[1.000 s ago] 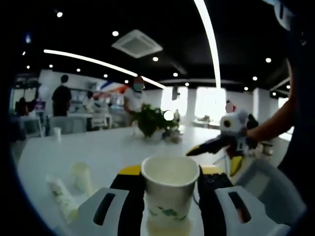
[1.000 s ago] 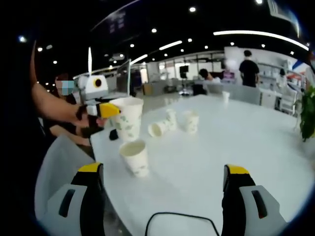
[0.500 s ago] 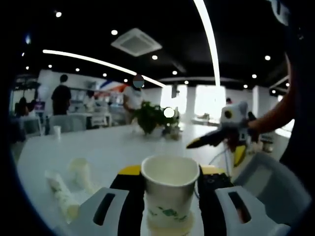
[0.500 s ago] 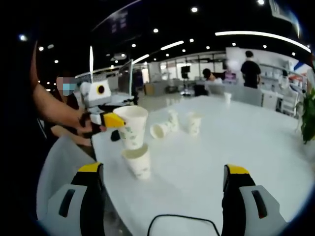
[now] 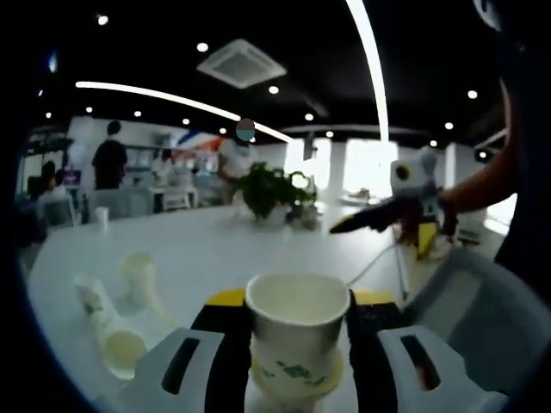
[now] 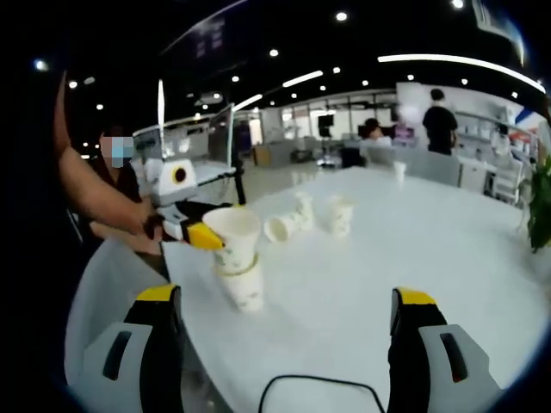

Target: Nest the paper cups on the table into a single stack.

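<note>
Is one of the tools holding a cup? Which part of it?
Yes. The left tool grips a white paper cup with green print by its sides, below the rim. The right tool holds nothing.

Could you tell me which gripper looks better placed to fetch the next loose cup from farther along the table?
Probably the right gripper: its jaws stand open and empty, facing the loose cups. The left gripper is shut on the held cup, which sits partly inside the standing cup.
</note>
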`<action>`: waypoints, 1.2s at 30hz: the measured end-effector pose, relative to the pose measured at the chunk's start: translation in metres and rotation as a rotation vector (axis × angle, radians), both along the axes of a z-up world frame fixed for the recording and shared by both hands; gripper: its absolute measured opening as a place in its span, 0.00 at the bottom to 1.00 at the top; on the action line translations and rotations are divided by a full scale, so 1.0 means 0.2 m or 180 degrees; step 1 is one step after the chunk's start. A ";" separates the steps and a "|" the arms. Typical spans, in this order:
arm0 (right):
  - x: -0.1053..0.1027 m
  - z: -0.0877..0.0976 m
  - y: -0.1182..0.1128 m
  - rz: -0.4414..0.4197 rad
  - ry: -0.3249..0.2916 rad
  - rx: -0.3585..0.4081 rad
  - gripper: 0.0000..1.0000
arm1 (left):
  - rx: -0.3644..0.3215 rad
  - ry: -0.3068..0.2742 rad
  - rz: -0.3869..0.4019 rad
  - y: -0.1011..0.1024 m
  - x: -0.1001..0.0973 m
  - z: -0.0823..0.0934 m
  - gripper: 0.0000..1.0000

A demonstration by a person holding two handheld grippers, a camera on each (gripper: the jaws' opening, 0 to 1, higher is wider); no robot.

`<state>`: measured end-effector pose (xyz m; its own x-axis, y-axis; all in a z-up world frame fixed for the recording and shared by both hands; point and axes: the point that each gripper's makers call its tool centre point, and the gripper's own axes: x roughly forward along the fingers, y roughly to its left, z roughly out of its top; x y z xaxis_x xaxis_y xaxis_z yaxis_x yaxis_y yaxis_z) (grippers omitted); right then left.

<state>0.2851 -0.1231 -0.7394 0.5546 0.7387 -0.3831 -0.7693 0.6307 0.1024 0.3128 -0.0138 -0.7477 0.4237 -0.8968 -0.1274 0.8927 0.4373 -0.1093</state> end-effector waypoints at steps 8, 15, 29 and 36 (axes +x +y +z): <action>-0.02 -0.01 0.01 0.0027 0.0028 -0.0012 1.00 | 0.0084 0.0060 0.0034 0.01 0.00 -0.06 0.43; -0.01 0.00 0.02 0.0027 0.0019 -0.0004 1.00 | 0.0320 0.0126 0.0046 0.01 0.00 -0.15 0.42; -0.01 -0.02 0.01 0.0016 0.0032 0.0014 1.00 | 0.0362 0.0308 0.0048 0.02 0.00 -0.18 0.48; 0.00 -0.02 0.02 0.0007 0.0017 0.0034 1.00 | 0.0293 0.0387 0.0070 0.02 0.02 -0.13 0.55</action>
